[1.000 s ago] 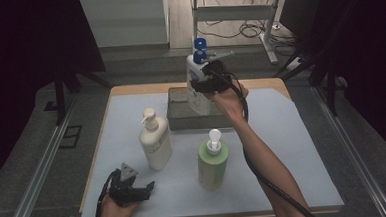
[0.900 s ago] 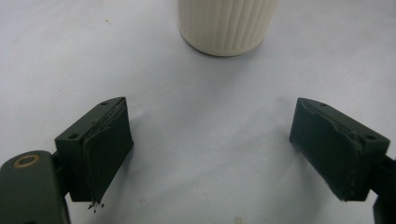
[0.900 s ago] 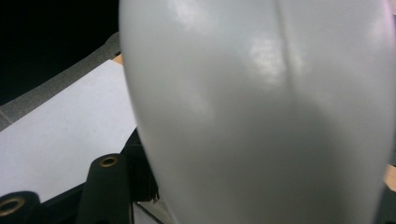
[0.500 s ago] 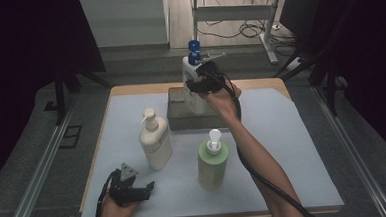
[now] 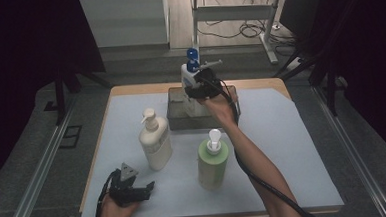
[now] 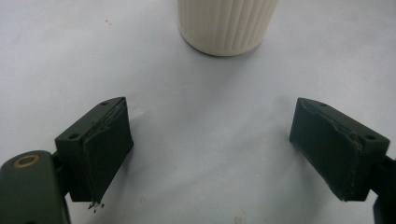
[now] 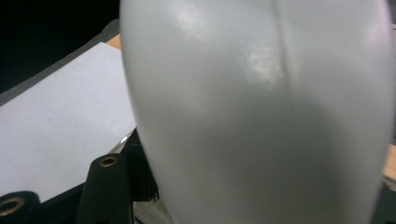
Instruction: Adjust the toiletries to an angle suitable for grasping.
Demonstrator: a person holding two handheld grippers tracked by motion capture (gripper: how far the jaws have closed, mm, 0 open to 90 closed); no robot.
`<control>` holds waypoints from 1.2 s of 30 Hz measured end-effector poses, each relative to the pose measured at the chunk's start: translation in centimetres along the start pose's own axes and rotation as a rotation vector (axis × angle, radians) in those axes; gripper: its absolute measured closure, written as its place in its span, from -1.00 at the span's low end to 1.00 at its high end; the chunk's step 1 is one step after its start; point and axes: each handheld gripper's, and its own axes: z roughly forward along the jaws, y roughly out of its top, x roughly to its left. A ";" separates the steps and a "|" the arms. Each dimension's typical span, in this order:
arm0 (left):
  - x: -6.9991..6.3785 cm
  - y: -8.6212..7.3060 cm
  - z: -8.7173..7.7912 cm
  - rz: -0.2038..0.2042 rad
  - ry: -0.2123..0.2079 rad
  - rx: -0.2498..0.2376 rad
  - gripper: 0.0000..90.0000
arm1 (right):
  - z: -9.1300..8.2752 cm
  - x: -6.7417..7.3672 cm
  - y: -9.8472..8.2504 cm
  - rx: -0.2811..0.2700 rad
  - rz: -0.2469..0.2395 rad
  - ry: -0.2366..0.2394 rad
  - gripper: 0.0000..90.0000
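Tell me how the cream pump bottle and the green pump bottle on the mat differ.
The cream pump bottle is pale and broad with shoulders; the green pump bottle is light green and a plain cylinder. The cream pump bottle stands toward the left of the mat, ahead of the left gripper; the green pump bottle stands nearer the middle, beside the person's right forearm. Both stand upright with white pump heads, and neither is held.
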 end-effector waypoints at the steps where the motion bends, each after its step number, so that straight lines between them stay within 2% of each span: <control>1: 0.0 0.0 0.0 0.000 0.000 0.000 -0.73 | 0.1 0.0 -0.1 0.004 -0.003 0.000 -0.09; 18: 0.0 0.0 0.0 0.000 0.000 0.000 -0.73 | 1.6 0.5 -2.6 0.038 -0.004 0.017 -0.09; 26: 0.0 0.0 0.0 -0.001 0.002 -0.001 -0.73 | 1.7 0.6 -2.7 0.040 -0.035 0.020 -0.12; 31: 0.0 0.0 0.0 -0.002 0.000 -0.002 -0.73 | 1.8 0.5 -2.8 0.039 -0.037 0.032 -0.14; 34: 0.0 0.0 0.0 -0.002 0.000 -0.001 -0.73 | 1.8 0.2 -2.7 0.056 -0.062 0.043 -0.18; 36: 0.0 0.0 0.0 -0.002 0.000 -0.001 -0.73 | 1.7 0.1 -2.9 0.057 -0.061 0.057 -0.18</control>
